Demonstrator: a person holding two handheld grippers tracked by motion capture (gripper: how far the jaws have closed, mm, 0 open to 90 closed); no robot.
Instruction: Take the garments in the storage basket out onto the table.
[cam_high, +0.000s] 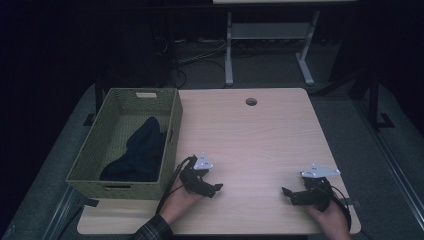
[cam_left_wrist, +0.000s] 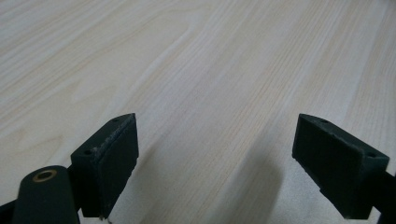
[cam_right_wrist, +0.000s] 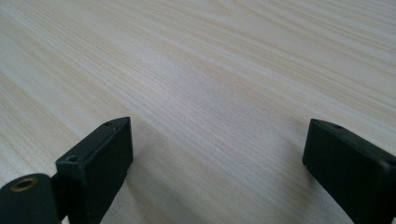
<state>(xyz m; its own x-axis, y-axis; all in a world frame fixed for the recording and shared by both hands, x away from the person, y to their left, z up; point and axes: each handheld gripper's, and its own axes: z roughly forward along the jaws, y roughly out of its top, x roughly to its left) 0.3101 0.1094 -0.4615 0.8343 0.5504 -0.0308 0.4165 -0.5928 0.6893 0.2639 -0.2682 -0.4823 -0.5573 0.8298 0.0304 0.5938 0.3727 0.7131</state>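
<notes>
On the light wooden table (cam_high: 260, 130), a green woven basket (cam_high: 170, 150) stands at the left edge with a dark blue cloth (cam_high: 140, 152) crumpled inside it. My left gripper (cam_high: 212, 189) rests low on the table just right of the basket's near corner, open, its jaws pointing right. Near the table's front right, my right gripper (cam_high: 287, 192) is open too and points left. In the left gripper view its pads (cam_left_wrist: 114, 158) stand wide apart over bare wood (cam_left_wrist: 210, 70). The right gripper view shows the same, pads (cam_right_wrist: 100, 161) spread over bare wood (cam_right_wrist: 210, 70).
A round cable hole (cam_high: 251, 101) sits near the table's far edge. Beyond the table stands a metal frame of another desk (cam_high: 270, 35) with cables on the dark floor. A dark rail (cam_high: 395, 165) runs along the right side.
</notes>
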